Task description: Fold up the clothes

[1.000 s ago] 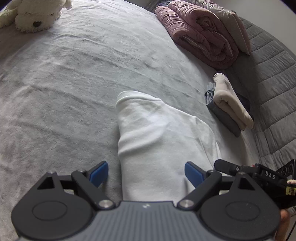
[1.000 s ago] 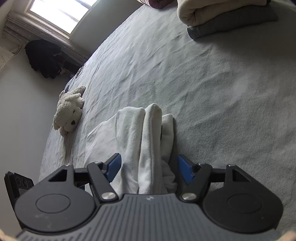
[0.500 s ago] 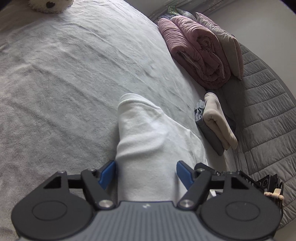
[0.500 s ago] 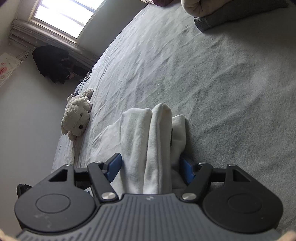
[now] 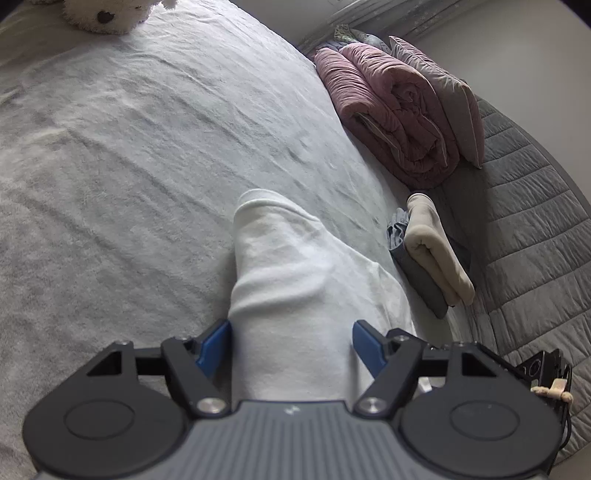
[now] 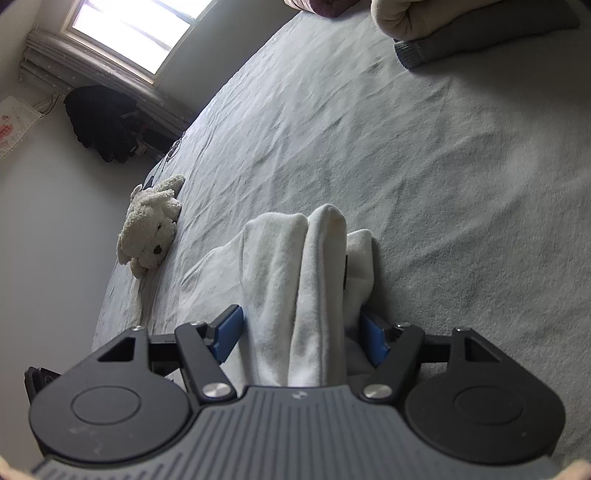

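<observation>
A white garment (image 5: 280,258) lies folded into a thick, narrow bundle on the pale grey bedspread (image 5: 129,166). My left gripper (image 5: 291,332) straddles its near end. Its jaws are closing, the cloth fills the gap, and both blue pads (image 5: 214,347) touch its sides. From the opposite side the right wrist view shows the same garment (image 6: 288,258) as several upright folds. My right gripper (image 6: 301,325) holds those folds, with its pads (image 6: 229,332) pressed against them. The ends of the garment under both grippers are hidden.
A white plush toy (image 5: 107,14) (image 6: 151,229) lies at the bed's far edge. A rolled pink duvet (image 5: 388,114), a grey pillow (image 5: 454,99) and a stack of folded clothes (image 5: 432,251) sit by the quilted grey mat (image 5: 535,221). A window (image 6: 129,29) lights the room.
My left jaws have drawn in from well apart until the pads meet the garment's sides, and that view has tilted. The right gripper stays as it was on the folds.
</observation>
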Available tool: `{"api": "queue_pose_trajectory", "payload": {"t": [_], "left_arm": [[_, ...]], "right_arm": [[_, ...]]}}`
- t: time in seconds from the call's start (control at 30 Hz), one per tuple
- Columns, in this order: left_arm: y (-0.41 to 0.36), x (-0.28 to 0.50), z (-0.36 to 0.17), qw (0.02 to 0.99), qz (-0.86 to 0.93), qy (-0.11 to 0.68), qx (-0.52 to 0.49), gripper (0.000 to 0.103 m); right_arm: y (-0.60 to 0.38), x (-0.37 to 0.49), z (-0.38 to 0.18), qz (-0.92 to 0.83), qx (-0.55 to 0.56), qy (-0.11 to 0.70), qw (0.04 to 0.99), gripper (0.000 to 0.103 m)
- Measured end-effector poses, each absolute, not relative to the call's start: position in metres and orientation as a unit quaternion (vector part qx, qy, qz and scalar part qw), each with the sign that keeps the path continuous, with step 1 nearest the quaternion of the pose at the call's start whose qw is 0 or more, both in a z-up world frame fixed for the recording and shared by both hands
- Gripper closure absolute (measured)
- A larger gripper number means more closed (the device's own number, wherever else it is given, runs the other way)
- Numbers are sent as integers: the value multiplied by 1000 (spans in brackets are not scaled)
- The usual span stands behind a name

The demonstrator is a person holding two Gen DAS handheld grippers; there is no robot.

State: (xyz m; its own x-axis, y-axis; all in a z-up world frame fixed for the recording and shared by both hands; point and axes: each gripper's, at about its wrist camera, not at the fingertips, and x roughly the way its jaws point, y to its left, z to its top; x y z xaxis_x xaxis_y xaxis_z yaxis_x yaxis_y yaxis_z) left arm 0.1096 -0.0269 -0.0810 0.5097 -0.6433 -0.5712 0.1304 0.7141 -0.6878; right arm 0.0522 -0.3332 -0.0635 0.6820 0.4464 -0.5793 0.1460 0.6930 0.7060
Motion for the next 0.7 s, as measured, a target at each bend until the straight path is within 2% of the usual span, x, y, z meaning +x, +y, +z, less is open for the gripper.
{"api": "queue_pose_trajectory", "payload": {"t": [0.17,0.37,0.7], "left_arm": [[-30,104,-75,828,-215,424,-298,57],[-39,105,-52,839,-218,398,-301,65],[-100,138,10,852,-265,366,-264,66]], "right_arm": [[-333,50,-66,94,397,376,832,56],[-340,43,-51,99,414,348,835,59],[-382,52,0,70,432,289,852,60]]}}
